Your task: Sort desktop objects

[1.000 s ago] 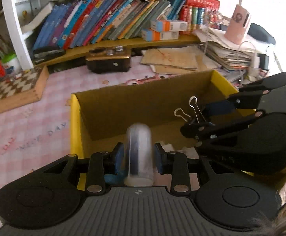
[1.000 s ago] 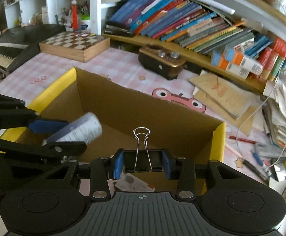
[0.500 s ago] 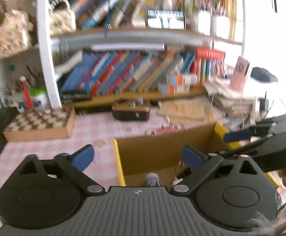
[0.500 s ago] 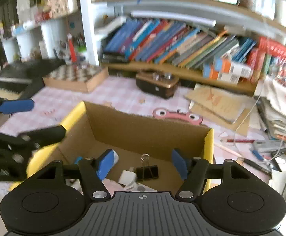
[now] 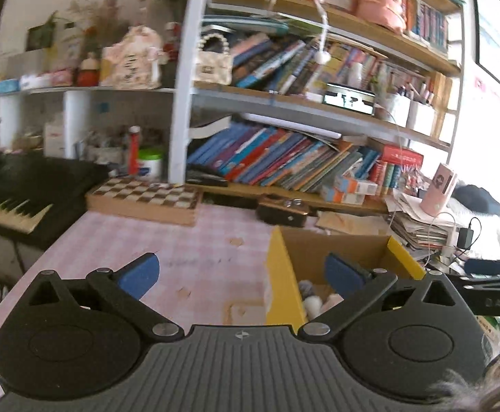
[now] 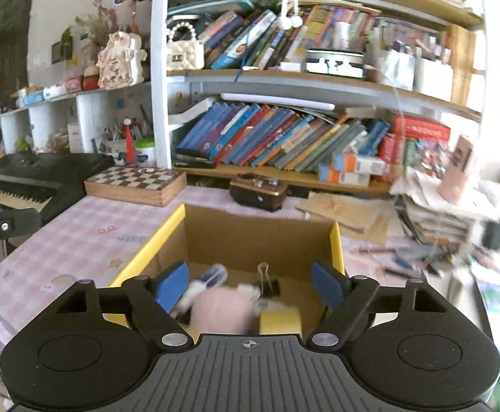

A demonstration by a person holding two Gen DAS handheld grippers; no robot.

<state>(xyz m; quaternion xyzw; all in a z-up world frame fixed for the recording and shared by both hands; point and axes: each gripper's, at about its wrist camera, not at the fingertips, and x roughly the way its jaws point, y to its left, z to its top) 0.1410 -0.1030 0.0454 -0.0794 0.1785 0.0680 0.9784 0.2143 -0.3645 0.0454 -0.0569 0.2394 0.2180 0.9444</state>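
My left gripper point(image 5: 239, 273) and my right gripper point(image 6: 250, 286) both have their fingers spread wide, holding nothing. Under the right one sits the cardboard box point(image 6: 257, 237) with a black binder clip point(image 6: 267, 283) and a white bottle point(image 6: 212, 274) lying inside. Beyond it a chessboard point(image 6: 135, 180) rests below the bookshelf point(image 6: 284, 144).

Your right tool point(image 6: 248, 283) hangs wide open above the cardboard box point(image 6: 257, 237), whose mouth is clear at the frame's centre. Bare pink surface point(image 6: 78, 237) lies at left. A chessboard point(image 6: 135, 185) and brown radio point(image 6: 258, 190) stand behind it; papers point(image 6: 435, 219) crowd the right.
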